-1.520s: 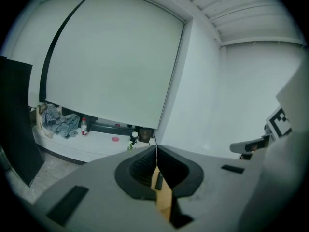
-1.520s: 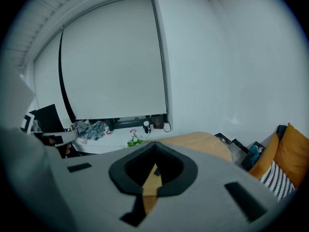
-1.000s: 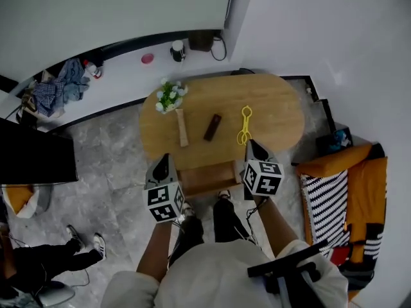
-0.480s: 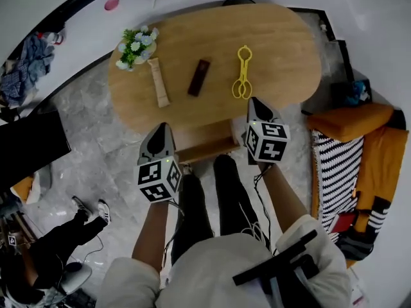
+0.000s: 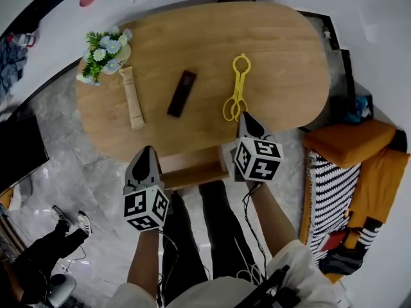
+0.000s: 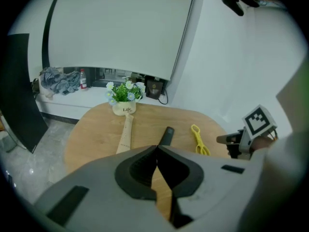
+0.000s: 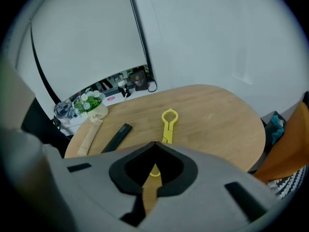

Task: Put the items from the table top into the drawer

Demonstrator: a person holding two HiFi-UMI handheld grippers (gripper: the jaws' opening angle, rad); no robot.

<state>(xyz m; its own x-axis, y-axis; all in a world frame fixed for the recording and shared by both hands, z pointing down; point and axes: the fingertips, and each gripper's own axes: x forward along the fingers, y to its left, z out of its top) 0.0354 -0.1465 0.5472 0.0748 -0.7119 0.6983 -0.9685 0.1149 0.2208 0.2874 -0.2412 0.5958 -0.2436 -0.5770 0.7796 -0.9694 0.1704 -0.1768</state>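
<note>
A yellow pair of tongs (image 5: 235, 97) (image 7: 168, 124), a black bar (image 5: 182, 93) (image 6: 167, 135) and a beige tube (image 5: 131, 98) (image 6: 126, 134) lie on the oval wooden table (image 5: 282, 56). An open wooden drawer (image 5: 196, 177) juts out under the table's near edge. My left gripper (image 5: 146, 153) (image 6: 157, 146) hovers left of the drawer, off the table edge, jaws shut and empty. My right gripper (image 5: 246, 117) (image 7: 155, 143) is over the near edge, just short of the tongs' handles. Its jaws are also shut with nothing in them.
A small pot of flowers (image 5: 103, 49) stands at the table's far left, by the tube's end. Orange cushions (image 5: 350, 140) and a striped cloth (image 5: 331, 197) sit right of the table. A black panel (image 5: 19, 156) stands at left. Another person's legs (image 5: 45, 249) show at lower left.
Both grippers have sunk toward the table's near edge, and the table now looks larger and closer. The right gripper's tip has come close to the tongs. Both stay shut.
</note>
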